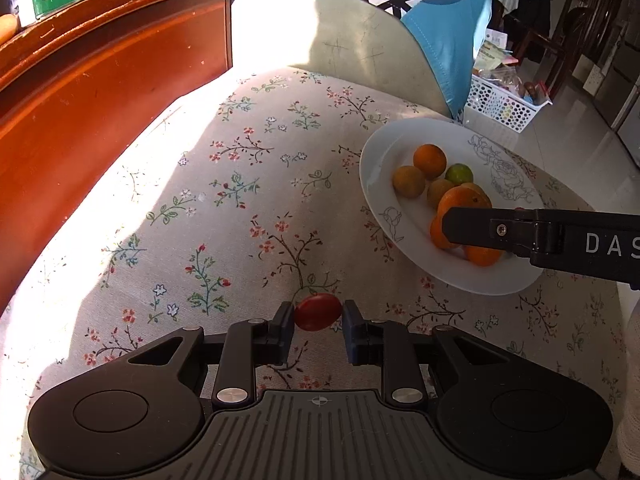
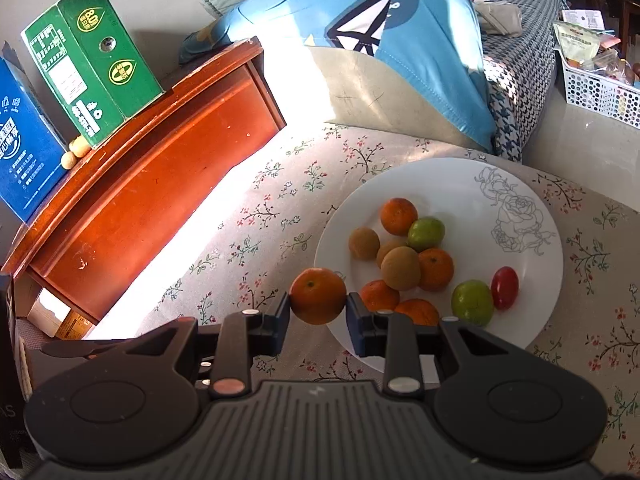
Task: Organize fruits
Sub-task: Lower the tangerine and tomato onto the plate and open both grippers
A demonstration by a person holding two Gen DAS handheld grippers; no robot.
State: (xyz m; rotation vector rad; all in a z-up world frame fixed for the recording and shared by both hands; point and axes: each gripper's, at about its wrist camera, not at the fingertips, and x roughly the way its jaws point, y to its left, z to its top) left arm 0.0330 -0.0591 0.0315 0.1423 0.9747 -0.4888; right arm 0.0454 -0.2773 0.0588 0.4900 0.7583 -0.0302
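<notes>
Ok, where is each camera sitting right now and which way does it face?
Left wrist: on the left tongs, angled down at the floral tablecloth; its tongs hold a red tomato, and the right tongs' finger reaches over the plate.
Right wrist: on the right tongs, angled down at the plate; its tongs grip an orange.
Shared: plate, tablecloth, wooden cabinet, blue cushion.

Two wrist views look steeply down, close over a flowered tablecloth (image 1: 240, 208). Both share the white plate (image 1: 376, 184) (image 2: 460, 184), wooden cabinet (image 1: 100, 92) and blue cushion (image 2: 432, 40).
</notes>
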